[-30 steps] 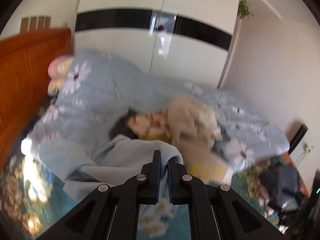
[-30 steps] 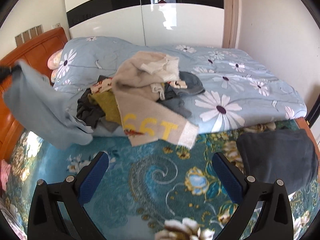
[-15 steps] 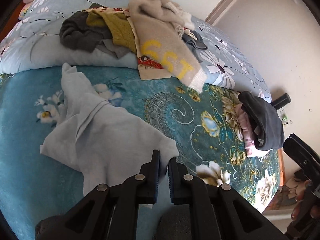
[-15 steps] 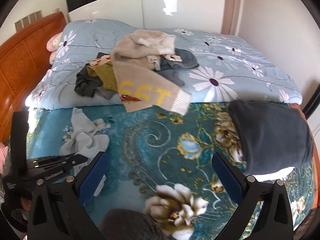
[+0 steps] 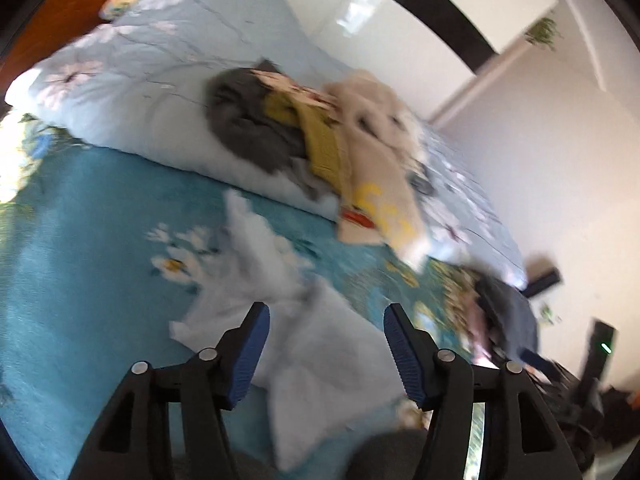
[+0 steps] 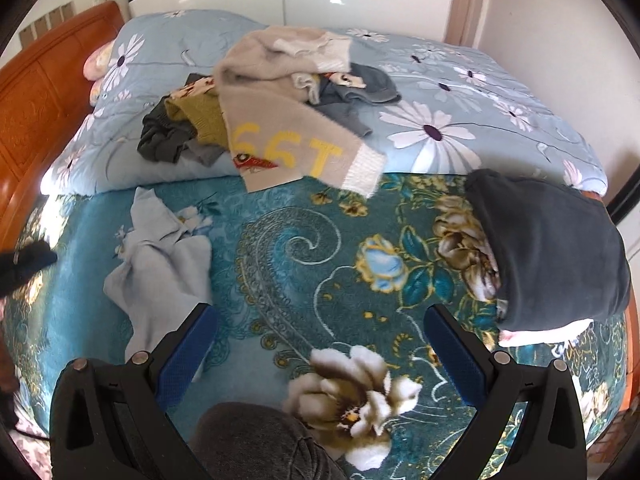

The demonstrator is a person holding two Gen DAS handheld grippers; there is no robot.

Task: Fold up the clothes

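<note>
Light blue garment: it lies crumpled on the teal flowered blanket, near the front left of the bed. A moment ago it hung in the air from the left gripper; now it is down.
Left gripper: its jaws have just been opening. The cloth shows between them, but the pads do not press it, so it is let go.
Right gripper: it is wide apart with nothing in it, over the blanket.
What this means: the garment looks ready to be spread flat, then folded.
Clothes pile: more clothes wait on the pale blue quilt, well apart from the garment.
Folded stack: dark clothes sit at the right side, probably done.
</note>
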